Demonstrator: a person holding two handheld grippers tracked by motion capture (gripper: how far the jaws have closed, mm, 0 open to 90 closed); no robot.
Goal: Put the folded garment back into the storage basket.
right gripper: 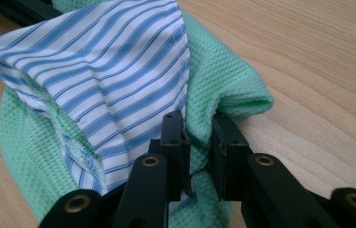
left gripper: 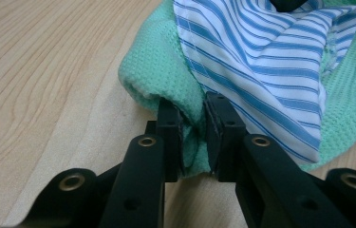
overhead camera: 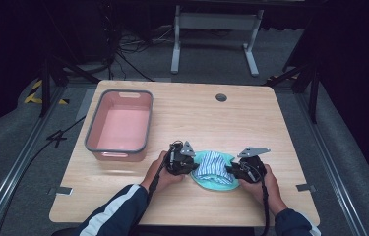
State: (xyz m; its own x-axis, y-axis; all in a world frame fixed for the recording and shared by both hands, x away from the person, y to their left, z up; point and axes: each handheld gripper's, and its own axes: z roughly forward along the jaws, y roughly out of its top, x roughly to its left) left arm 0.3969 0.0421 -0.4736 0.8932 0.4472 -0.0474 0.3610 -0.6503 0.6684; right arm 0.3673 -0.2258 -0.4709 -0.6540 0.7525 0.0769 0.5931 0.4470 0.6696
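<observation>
Two-handed grasp of stacked cloths on the bench [overhead camera: 182, 206]. A green towel [overhead camera: 206, 183] is lying near the bench's front edge, between the person's hands, with a striped cloth [overhead camera: 212, 165] bunched on top of it. The left gripper [overhead camera: 188, 164] is pinching the towel's left edge; seen along its own jaws, its fingers [left gripper: 170, 128] are clamped on a gathered fold of green weave [left gripper: 156, 76], with the striped cloth [left gripper: 261, 57] lying just beside the other finger. The right gripper [overhead camera: 235, 170] is doing the same at the opposite edge: its fingers [right gripper: 173, 133] are clamped on a green fold [right gripper: 213, 85], the striped cloth [right gripper: 104, 71] touching the finger on that side. A pink bin [overhead camera: 95, 129] is standing empty, well apart at the left of the bench.

The step in hand appears to be securing both edges of the towel so that it cradles the striped cloth. The next move likely calls for lifting both hands together and level, keeping the towel taut enough that the striped cloth is not sliding off, possibly toward the bin.
</observation>
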